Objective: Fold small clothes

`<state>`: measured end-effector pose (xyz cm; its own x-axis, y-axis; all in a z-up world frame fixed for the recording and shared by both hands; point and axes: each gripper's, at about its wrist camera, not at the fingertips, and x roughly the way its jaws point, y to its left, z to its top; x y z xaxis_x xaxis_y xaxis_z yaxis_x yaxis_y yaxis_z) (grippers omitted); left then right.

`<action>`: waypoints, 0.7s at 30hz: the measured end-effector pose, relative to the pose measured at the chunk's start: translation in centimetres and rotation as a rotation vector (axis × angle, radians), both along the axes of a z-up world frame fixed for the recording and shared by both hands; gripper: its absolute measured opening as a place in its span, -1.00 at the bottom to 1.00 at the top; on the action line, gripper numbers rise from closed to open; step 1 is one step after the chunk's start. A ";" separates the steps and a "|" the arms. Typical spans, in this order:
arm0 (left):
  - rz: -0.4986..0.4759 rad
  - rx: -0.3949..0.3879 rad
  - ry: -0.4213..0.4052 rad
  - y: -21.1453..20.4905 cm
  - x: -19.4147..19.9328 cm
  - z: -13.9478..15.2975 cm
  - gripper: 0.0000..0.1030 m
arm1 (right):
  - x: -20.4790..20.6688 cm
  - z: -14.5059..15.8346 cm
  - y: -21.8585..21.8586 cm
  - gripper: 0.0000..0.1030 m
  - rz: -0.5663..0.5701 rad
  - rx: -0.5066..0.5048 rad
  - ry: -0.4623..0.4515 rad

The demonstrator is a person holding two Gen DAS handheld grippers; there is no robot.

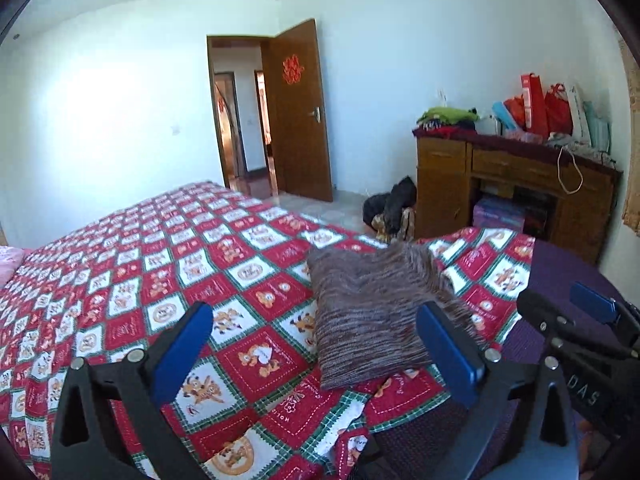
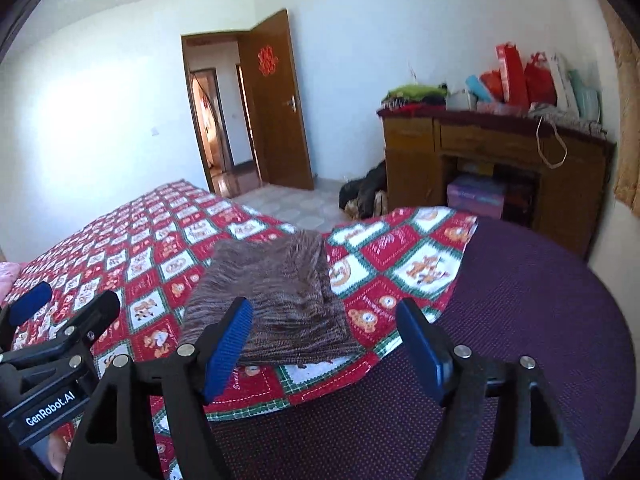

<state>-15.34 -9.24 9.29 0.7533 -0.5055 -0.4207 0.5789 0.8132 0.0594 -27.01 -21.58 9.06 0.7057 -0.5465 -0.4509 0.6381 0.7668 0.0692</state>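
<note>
A folded brown striped knit garment [image 1: 368, 312] [image 2: 276, 292] lies flat on the red patchwork bedspread [image 1: 160, 280] [image 2: 400, 260], near its turned-back corner. My left gripper [image 1: 314, 320] hovers above and short of the garment, open wide, blue pads apart and nothing between them. My right gripper [image 2: 323, 312] is also open and empty, just off the garment's near edge. Each gripper shows at the edge of the other's view: the right gripper [image 1: 560, 300] at the right, the left gripper [image 2: 68, 300] at the left.
A purple dotted mattress cover [image 2: 520, 320] is bare where the bedspread is turned back. Beyond the bed stand a wooden desk [image 1: 516, 184] stacked with bags and folded clothes, a dark bag [image 1: 392, 200] on the floor, and an open wooden door [image 1: 300, 112].
</note>
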 end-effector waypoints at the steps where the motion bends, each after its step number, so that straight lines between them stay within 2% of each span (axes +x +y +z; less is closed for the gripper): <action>1: 0.000 -0.010 -0.005 0.2 -0.3 0.4 1.00 | -0.3 0.4 0.4 0.53 -0.005 -0.015 -0.004; 6: -0.002 -0.062 -0.003 1.5 -1.5 1.7 1.00 | -2.0 2.7 2.3 0.59 -0.014 -0.081 -0.041; 9: 0.019 -0.057 -0.026 2.0 -2.3 2.4 1.00 | -2.9 4.1 3.1 0.61 -0.011 -0.077 -0.067; 14: 0.032 -0.103 -0.072 3.8 -3.9 4.1 1.00 | -4.3 6.3 4.7 0.67 -0.007 -0.109 -0.119; 21: 0.044 -0.086 -0.116 4.4 -5.0 4.8 1.00 | -5.6 7.8 5.8 0.74 -0.011 -0.121 -0.160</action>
<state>-20.30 -4.82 14.06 0.8162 -0.5016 -0.2867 0.5363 0.8424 0.0529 -32.59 -15.78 16.82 0.7568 -0.5979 -0.2642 0.6346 0.7689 0.0777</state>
